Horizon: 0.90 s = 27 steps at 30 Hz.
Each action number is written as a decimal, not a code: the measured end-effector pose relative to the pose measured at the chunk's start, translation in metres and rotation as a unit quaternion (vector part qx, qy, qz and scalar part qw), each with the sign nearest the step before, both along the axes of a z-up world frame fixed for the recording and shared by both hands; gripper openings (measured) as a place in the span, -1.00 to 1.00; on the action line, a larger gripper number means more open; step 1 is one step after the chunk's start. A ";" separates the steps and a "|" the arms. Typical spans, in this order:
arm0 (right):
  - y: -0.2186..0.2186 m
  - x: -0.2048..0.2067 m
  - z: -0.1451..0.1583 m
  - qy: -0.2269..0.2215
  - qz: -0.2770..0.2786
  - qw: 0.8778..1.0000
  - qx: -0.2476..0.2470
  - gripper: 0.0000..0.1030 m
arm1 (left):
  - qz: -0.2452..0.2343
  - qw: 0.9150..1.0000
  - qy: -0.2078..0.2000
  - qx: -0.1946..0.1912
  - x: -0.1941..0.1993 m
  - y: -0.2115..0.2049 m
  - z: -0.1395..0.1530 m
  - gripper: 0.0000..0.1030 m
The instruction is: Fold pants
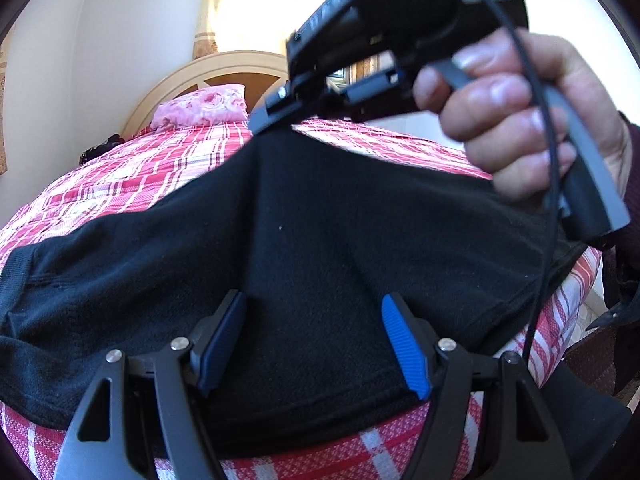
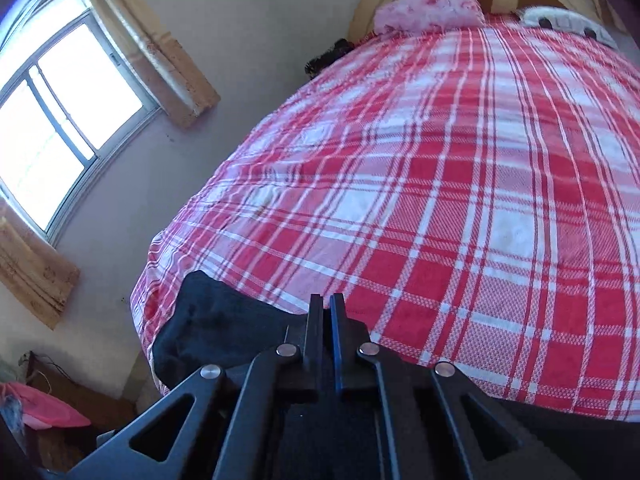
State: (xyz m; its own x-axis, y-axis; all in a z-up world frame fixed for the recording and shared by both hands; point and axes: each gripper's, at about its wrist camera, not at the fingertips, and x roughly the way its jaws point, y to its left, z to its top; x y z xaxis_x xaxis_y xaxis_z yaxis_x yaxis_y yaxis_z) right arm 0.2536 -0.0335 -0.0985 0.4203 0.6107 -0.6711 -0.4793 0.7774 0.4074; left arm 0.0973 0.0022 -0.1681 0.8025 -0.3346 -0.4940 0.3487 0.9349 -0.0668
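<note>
Black pants (image 1: 304,248) lie across the near part of a bed covered by a red and white plaid sheet (image 1: 132,176). My left gripper (image 1: 316,340) is open, its blue pads (image 1: 404,344) spread over the near hem of the pants. My right gripper (image 1: 272,120) appears in the left wrist view, held in a hand, its fingers pinching the far edge of the pants and lifting it. In the right wrist view the right gripper (image 2: 326,304) has its jaws closed, with black pants fabric (image 2: 216,328) under and left of it on the plaid sheet (image 2: 460,200).
A pink floral pillow (image 1: 204,108) lies at the wooden headboard (image 1: 200,68); the pillow shows in the right wrist view (image 2: 428,8) too. A window (image 2: 52,120) with curtains is on the left wall. A pink bag (image 2: 44,408) lies on the floor beside the bed.
</note>
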 end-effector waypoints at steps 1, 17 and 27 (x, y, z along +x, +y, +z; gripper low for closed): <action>0.002 -0.003 0.004 -0.007 0.005 1.000 -0.001 -0.95 | 0.000 1.000 0.000 0.000 0.000 0.000 0.000 0.42; -0.026 0.010 -0.040 0.034 -0.049 0.995 -0.085 -0.27 | -0.005 1.000 -0.005 0.006 -0.003 -0.003 0.000 0.42; -0.116 -0.047 -0.035 0.028 -0.113 0.993 -0.029 -0.15 | -0.001 1.000 -0.012 0.013 -0.005 -0.002 -0.002 0.42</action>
State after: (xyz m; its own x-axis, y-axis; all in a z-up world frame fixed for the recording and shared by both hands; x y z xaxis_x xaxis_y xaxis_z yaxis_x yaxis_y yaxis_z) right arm 0.2067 -0.1497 -0.1337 0.5032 0.4656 -0.7280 -0.2686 0.8850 0.3803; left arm 0.0918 0.0007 -0.1698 0.8138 -0.3237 -0.4827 0.3520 0.9354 -0.0338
